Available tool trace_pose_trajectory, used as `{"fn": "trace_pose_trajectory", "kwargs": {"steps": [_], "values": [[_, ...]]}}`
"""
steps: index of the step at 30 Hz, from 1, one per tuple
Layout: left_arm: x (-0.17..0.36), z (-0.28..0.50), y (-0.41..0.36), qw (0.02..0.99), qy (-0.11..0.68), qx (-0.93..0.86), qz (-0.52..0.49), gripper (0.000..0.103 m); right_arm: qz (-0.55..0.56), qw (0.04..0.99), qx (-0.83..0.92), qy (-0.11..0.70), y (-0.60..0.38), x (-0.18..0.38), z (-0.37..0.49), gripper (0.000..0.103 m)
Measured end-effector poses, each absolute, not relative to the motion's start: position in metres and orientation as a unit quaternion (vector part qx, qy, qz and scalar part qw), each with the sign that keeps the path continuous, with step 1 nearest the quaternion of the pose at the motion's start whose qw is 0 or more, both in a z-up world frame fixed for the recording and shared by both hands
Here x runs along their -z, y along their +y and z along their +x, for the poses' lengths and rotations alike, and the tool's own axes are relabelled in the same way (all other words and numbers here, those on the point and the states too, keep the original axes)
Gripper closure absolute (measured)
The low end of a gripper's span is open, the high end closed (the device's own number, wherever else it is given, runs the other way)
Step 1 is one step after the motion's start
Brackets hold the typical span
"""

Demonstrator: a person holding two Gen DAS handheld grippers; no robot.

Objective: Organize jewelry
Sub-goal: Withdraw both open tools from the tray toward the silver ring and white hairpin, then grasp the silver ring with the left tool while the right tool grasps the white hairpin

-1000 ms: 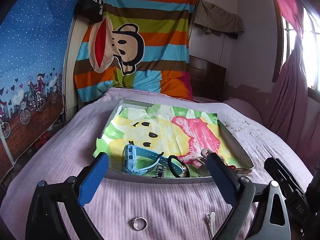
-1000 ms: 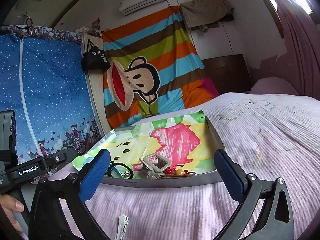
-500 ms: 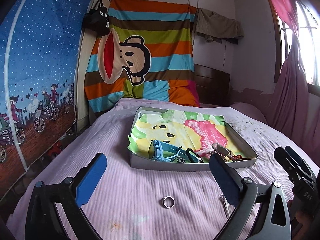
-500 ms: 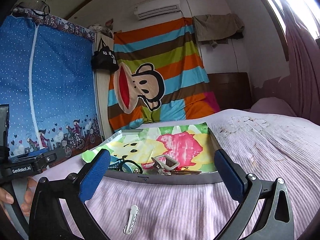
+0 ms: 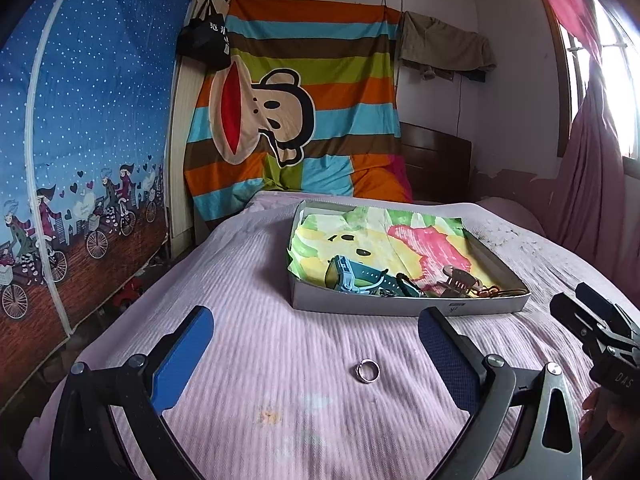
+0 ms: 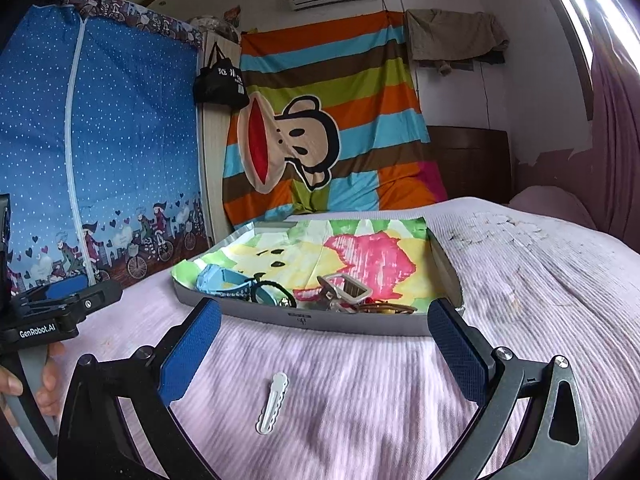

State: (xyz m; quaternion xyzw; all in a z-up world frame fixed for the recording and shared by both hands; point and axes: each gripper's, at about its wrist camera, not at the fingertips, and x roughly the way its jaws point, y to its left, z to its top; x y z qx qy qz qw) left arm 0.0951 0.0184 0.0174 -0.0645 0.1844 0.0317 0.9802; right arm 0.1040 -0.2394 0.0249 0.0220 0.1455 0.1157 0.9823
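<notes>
- While both tools hang above the pink bedspread (image 5: 248, 344), neither one grips anything: the left tool (image 5: 316, 352) has its blue pads spread wide apart across the lower half of the left wrist view, and the right tool (image 6: 324, 344) stands just as wide in the lower half of the right wrist view.
- Lower centre of the left wrist view, a silver ring (image 5: 368, 371) lies flat on the bedspread, between the two pads and touching neither.
- Lower centre of the right wrist view, a white hair clip (image 6: 273, 403) lies on the bedspread between the right tool's pads, clear of both.
- Centre right in the left view sits a shallow grey tray (image 5: 400, 308), lined with a bright cartoon-print paper (image 5: 404, 240) in yellow, pink and green.
- Along the tray's near edge lie a blue watch (image 5: 352, 276), a dark hair tie (image 6: 274, 294), a beige claw clip (image 5: 460, 280) and a reddish-orange corded piece (image 5: 496, 291), all crowded close together; whether they touch one another I cannot tell.
- At the right edge of the left view the black body of the right tool shows, with fingertips of a hand (image 5: 596, 408) beneath it.
- At the left edge of the right view a hand (image 6: 40, 384) grips the left tool's grey handle.
- Upper centre of both views, a striped sheet with a cartoon monkey (image 5: 280, 104) hangs on the wall behind the bed.
</notes>
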Motion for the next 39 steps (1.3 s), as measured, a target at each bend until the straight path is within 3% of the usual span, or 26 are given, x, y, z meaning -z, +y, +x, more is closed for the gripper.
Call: {"fn": "trace_pose_trajectory", "kwargs": {"steps": [27, 30, 32, 36, 39], "values": [[0.009, 0.120, 0.022, 0.961, 0.267, 0.009, -0.076, 0.000, 0.007, 0.940, -0.163, 0.299, -0.216, 0.026, 0.150, 0.003], [0.011, 0.121, 0.018, 0.959, 0.273, 0.028, -0.070, 0.008, 0.007, 0.936, -0.172, 0.306, -0.214, 0.029, 0.152, 0.011], [0.013, 0.123, 0.015, 0.957, 0.279, 0.038, -0.066, 0.014, 0.006, 0.934, -0.177, 0.310, -0.213, 0.031, 0.153, 0.025], [0.019, 0.129, 0.012, 0.951, 0.297, 0.061, -0.066, 0.033, -0.002, 0.930, -0.188, 0.315, -0.206, 0.034, 0.152, 0.034], [0.023, 0.134, 0.008, 0.945, 0.312, 0.076, -0.062, 0.046, -0.015, 0.927, -0.199, 0.318, -0.199, 0.036, 0.151, 0.050]]}}
